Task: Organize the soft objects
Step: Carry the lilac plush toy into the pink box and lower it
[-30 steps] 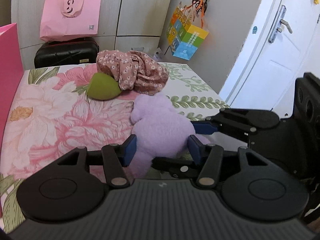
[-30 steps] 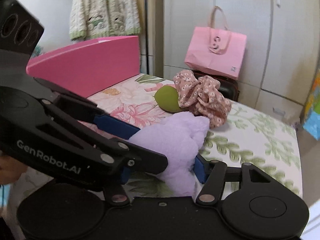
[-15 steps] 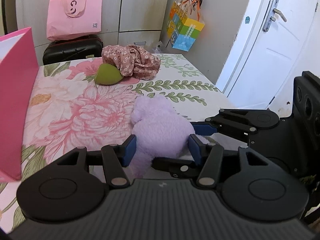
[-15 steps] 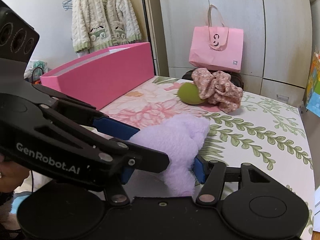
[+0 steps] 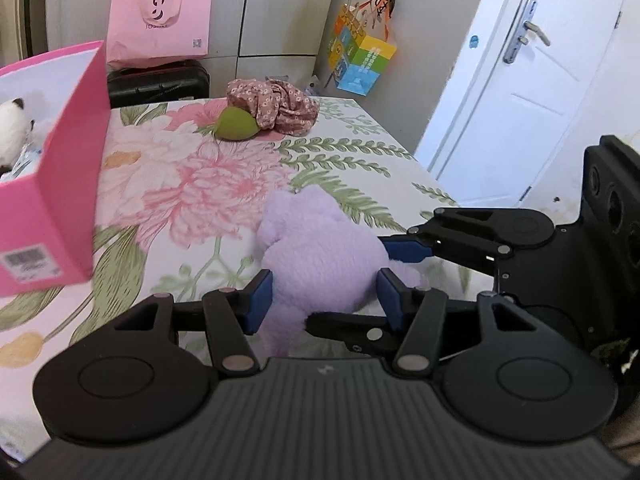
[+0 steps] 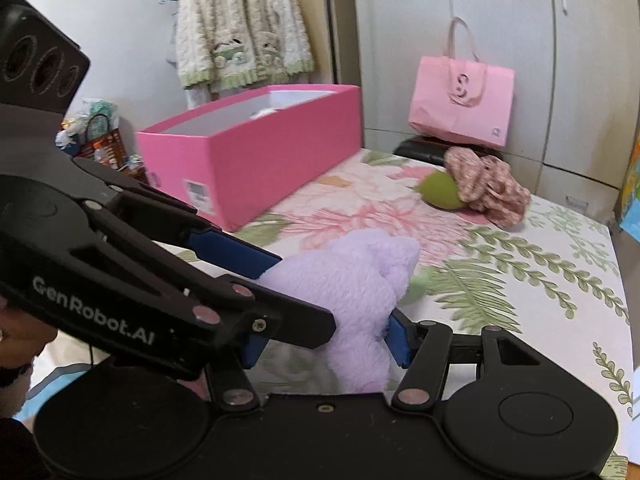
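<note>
Both hand-held grippers are clamped on the same purple plush toy [image 5: 320, 256]: the left hand-held gripper [image 5: 324, 296] has its blue pads pressed into the toy's lower body from either side, and the right hand-held gripper [image 6: 324, 340] squeezes it from the other direction, one finger reaching in across the left camera's view. The toy seems to be held a little above the flowered bed [image 5: 168, 184], near the bed's front edge, though whether its underside touches the sheet is hidden. The pink box [image 6: 256, 152] stands open along the bed's left edge; a white and brown stuffed animal [image 5: 12, 128] already lies inside it, so at least one soft thing looks sorted. The plush toy appears to be mid-carry and not yet in the box. Two more items remain near the bed's far edge: a green pear-shaped cushion [image 5: 236, 124] and a crumpled pink floral cloth [image 5: 276, 106], touching each other. By this reckoning the task is perhaps a third done, with the toy's drop into the box next and the two far items left to fetch.
</note>
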